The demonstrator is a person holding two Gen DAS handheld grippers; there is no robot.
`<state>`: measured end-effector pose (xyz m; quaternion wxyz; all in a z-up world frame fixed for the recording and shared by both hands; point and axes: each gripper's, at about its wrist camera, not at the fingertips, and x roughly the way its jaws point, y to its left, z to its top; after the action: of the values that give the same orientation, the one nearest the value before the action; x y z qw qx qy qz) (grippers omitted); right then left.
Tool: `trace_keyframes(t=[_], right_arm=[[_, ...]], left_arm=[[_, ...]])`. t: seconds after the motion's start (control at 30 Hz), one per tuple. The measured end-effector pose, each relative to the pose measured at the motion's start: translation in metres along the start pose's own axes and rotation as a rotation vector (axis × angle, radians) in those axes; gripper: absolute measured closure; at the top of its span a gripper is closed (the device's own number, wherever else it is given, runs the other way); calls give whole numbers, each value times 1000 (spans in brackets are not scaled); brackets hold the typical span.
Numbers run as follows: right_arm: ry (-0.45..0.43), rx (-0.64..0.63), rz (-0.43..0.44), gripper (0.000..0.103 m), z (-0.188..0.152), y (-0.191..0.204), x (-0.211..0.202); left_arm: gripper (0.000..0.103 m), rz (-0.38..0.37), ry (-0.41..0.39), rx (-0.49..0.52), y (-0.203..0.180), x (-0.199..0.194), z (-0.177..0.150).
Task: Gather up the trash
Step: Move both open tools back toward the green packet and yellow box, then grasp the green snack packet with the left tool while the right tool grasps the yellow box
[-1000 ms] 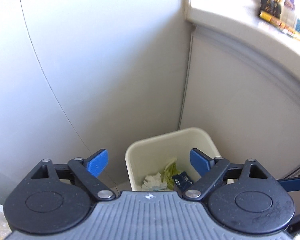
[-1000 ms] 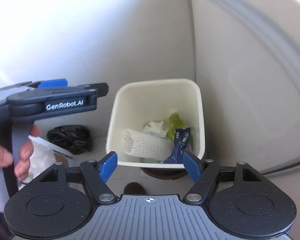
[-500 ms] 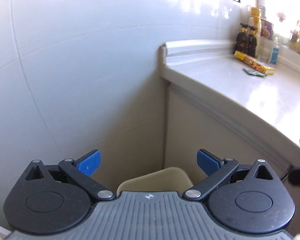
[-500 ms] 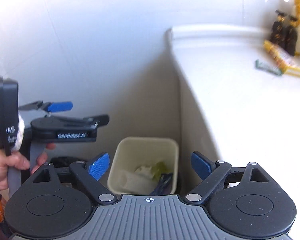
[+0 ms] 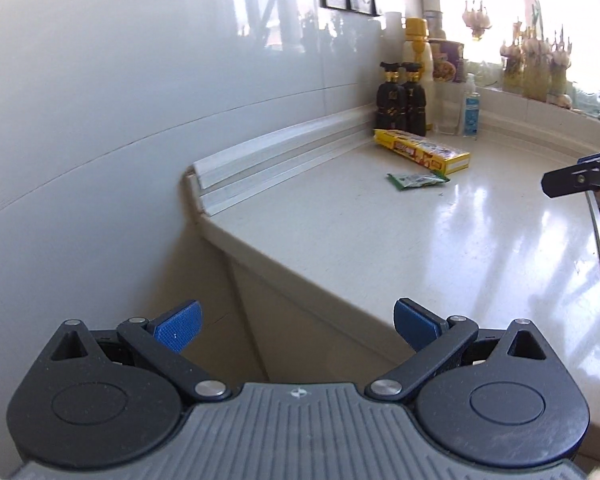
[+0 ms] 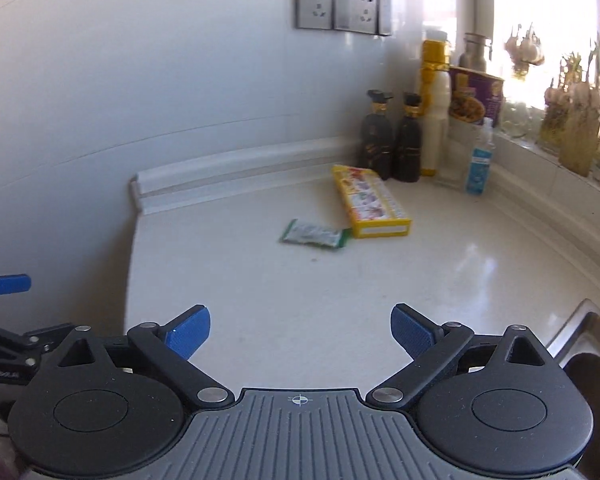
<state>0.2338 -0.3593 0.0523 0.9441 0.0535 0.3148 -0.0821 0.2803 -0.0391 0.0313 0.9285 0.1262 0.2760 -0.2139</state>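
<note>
A small green wrapper (image 6: pixel 315 234) lies flat on the white countertop (image 6: pixel 300 292), just left of a yellow box (image 6: pixel 369 205); it also shows in the left wrist view (image 5: pixel 417 179). My right gripper (image 6: pixel 300 330) is open and empty above the counter's near part, well short of the wrapper. My left gripper (image 5: pixel 296 322) is open and empty, off the counter's left front edge. The trash bin is out of view.
Two dark bottles (image 6: pixel 392 142), a yellow-capped bottle (image 6: pixel 434 108), a purple canister (image 6: pixel 474 96) and a small clear bottle (image 6: pixel 478 160) stand at the back corner. A steel sink (image 6: pixel 584 344) lies at the right. The tiled wall (image 5: pixel 100 120) carries sockets (image 6: pixel 342 6).
Both grippers rose from over the bin on the floor to counter height and turned toward the countertop. The bin dropped out of view. Both stay open and empty.
</note>
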Motion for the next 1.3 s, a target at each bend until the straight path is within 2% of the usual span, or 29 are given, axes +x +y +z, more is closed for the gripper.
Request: trace_keyframes(t=[0.1, 0.27, 0.5, 0.7, 0.8, 1.03, 1.1, 1.3], right_arm=[[-18, 65, -16, 5, 10, -33, 14], [1, 142, -30, 4, 25, -74, 49], [14, 153, -44, 4, 40, -91, 94], [37, 152, -17, 4, 47, -94, 131], [47, 132, -2, 4, 50, -92, 144], [51, 131, 10, 4, 59, -90, 168], [55, 133, 5, 4, 61, -87, 175], [70, 146, 15, 4, 63, -82, 192]], left_arm=[[1, -34, -17, 76, -22, 21, 19], [1, -72, -46, 233, -52, 56, 45], [2, -160, -44, 351, -68, 100, 73], [11, -291, -12, 364, -72, 134, 85], [17, -331, 11, 379, -77, 148, 87], [29, -425, 26, 309, -86, 165, 96], [42, -452, 37, 276, -84, 168, 98], [58, -465, 33, 242, -79, 170, 98]])
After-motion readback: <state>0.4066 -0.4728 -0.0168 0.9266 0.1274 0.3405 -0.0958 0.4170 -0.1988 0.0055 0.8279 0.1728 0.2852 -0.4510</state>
